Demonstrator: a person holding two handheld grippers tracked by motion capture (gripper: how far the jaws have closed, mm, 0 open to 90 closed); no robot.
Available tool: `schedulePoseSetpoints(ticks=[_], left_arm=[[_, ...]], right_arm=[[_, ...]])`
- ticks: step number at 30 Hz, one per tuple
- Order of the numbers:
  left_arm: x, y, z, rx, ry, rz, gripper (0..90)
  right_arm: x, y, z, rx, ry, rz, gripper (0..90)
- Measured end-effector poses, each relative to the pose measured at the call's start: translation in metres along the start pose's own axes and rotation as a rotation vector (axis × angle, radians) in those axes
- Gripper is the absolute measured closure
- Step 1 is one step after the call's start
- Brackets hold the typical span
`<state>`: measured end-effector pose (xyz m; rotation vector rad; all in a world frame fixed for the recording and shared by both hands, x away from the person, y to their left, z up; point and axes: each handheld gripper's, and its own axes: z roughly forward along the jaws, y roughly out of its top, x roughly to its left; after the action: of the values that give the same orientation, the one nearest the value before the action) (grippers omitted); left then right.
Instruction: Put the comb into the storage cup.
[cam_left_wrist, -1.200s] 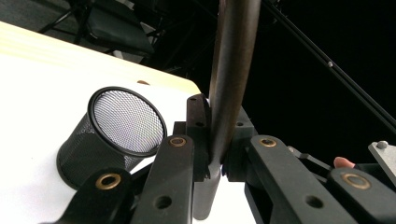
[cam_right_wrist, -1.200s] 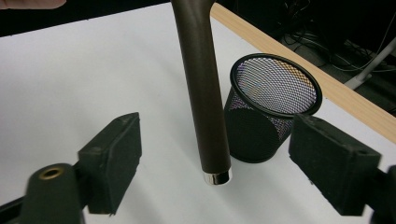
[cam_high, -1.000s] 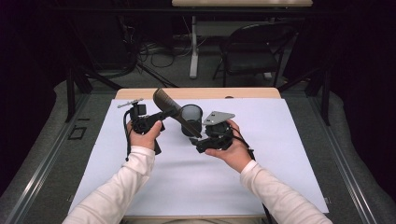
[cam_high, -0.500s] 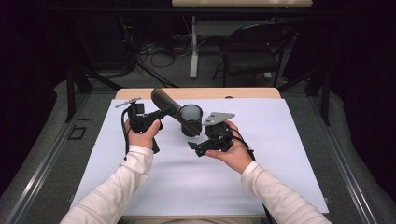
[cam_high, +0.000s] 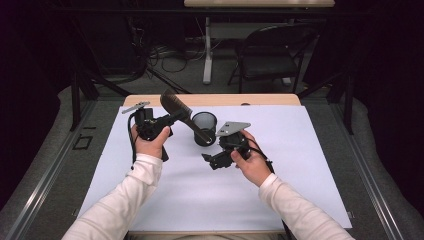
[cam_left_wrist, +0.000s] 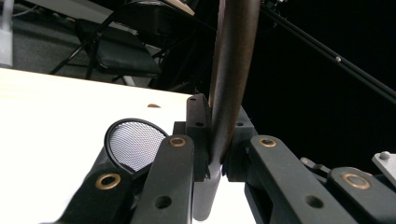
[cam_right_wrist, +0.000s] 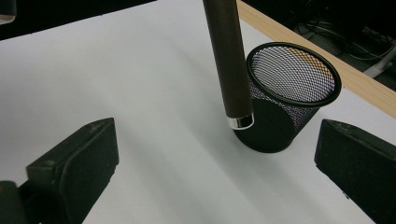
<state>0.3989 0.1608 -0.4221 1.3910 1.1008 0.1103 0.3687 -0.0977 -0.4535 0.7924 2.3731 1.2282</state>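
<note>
While the left gripper (cam_high: 167, 120) clamps the dark brown comb (cam_high: 182, 114) aslant above the black mesh cup (cam_high: 204, 128), the right gripper (cam_high: 212, 160) stands released. If lowered off-centre, the handle's metal-capped tip risks striking the rim and tipping the cup.

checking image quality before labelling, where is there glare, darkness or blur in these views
High view: white table cover evenly lit, surroundings dark. Left gripper view: table blown out to white, the comb close and soft, background black. Right gripper view: mesh cup sharp, jaws at the edges slightly soft.
</note>
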Motion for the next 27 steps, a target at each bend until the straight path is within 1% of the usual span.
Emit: schedulePoseSetpoints(ticks=[2, 5, 7, 13, 21, 25, 27], left_arm=[[-0.001, 0.001, 0.000, -0.001, 0.002, 0.009, 83.8], [-0.002, 0.003, -0.001, -0.008, 0.000, 0.024, 83.8], [-0.003, 0.003, -0.001, -0.012, 0.004, 0.041, 83.8], [-0.004, 0.006, -0.001, -0.020, 0.019, 0.069, 83.7], [-0.010, 0.012, 0.000, -0.028, 0.048, 0.139, 83.7], [-0.012, 0.015, 0.001, -0.035, 0.047, 0.167, 83.8], [-0.012, 0.017, 0.002, -0.038, 0.053, 0.185, 83.8]], right_arm=[[0.001, 0.000, 0.000, -0.008, -0.013, -0.009, 0.0], [0.002, 0.000, -0.001, -0.009, -0.016, -0.015, 0.0], [0.002, 0.000, -0.002, -0.020, -0.022, -0.019, 0.0], [0.000, 0.000, -0.003, -0.018, -0.021, -0.019, 0.0], [0.001, -0.001, 0.000, -0.008, -0.015, -0.023, 0.0], [0.000, -0.001, 0.001, -0.002, -0.013, -0.026, 0.0], [0.000, -0.001, 0.001, -0.001, -0.013, -0.026, 0.0]])
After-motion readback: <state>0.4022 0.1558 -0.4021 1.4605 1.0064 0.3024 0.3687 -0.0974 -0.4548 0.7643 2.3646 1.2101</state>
